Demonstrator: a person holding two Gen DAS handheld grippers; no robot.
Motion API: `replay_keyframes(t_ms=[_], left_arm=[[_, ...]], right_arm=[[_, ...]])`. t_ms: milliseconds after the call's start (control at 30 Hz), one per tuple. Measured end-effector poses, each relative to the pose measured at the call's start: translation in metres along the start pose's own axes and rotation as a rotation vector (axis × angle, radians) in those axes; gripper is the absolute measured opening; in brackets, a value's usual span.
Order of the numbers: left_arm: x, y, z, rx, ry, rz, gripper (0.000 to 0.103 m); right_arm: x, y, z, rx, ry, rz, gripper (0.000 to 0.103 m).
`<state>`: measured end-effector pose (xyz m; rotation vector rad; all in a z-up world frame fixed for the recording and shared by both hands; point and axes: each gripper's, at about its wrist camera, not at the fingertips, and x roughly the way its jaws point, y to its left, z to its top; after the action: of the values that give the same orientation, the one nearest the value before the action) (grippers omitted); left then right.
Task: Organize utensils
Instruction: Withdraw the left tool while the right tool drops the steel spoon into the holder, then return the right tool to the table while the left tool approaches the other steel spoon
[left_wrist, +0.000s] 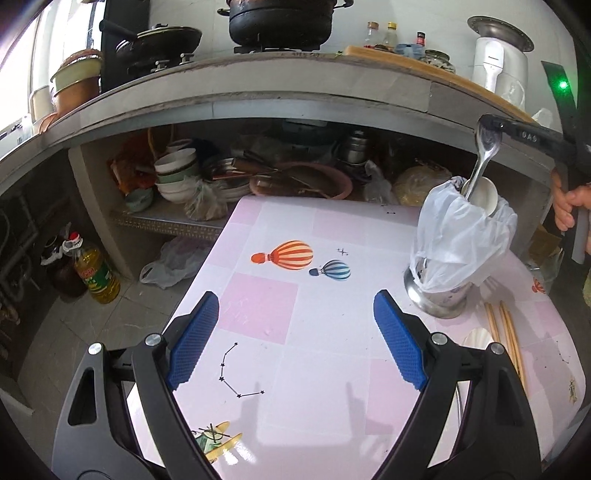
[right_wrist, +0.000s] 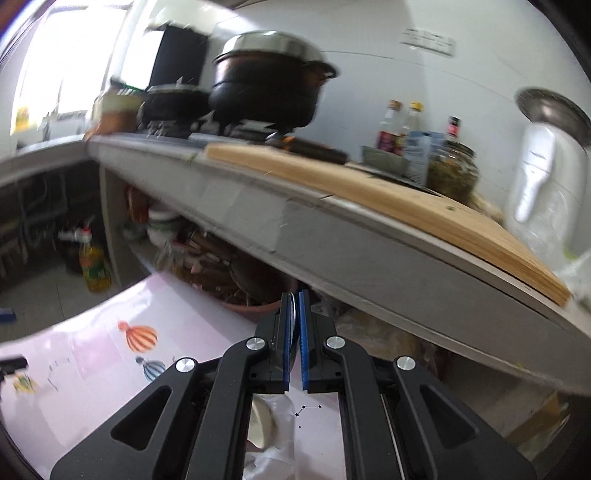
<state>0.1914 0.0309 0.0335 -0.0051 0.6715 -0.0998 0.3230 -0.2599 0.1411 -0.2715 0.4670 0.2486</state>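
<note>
In the left wrist view a steel utensil holder (left_wrist: 439, 299) draped with a white plastic bag (left_wrist: 461, 236) stands on the pink table (left_wrist: 295, 332) at the right. My right gripper (left_wrist: 491, 127) is shut on the handle end of a metal spoon (left_wrist: 480, 166), whose bowl end dips into the holder beside a white spoon (left_wrist: 485, 195). In the right wrist view the spoon's edge (right_wrist: 293, 314) shows between the closed blue pads (right_wrist: 303, 332). My left gripper (left_wrist: 295, 339) is open and empty, low over the table's middle. Wooden chopsticks (left_wrist: 508, 336) and a white spoon (left_wrist: 476, 338) lie beside the holder.
A concrete counter (left_wrist: 258, 99) with pots, bottles and a cutting board overhangs the table's far edge. The shelf below holds bowls (left_wrist: 175, 177) and dishes. An oil bottle (left_wrist: 94, 273) and a plastic bag (left_wrist: 173, 262) sit on the floor at the left.
</note>
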Motion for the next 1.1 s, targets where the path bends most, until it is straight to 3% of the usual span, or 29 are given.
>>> replay_keyframes(t_ms=[233,500,1100], left_arm=[[0.004,-0.002,-0.001,-0.001,0.008,0.004,0.082],[0.007,-0.006,-0.003,0.0,0.018,-0.009,0.082],[0.004,-0.003,-0.001,-0.016,0.009,-0.017,0.082]], right_arm=[[0.02,0.024,-0.015,-0.108,0.057,0.076,0.004],[0.023,0.028,-0.02,-0.122,0.097,0.151,0.005],[0.023,0.033,-0.027,-0.198,0.173,0.125,0.007]])
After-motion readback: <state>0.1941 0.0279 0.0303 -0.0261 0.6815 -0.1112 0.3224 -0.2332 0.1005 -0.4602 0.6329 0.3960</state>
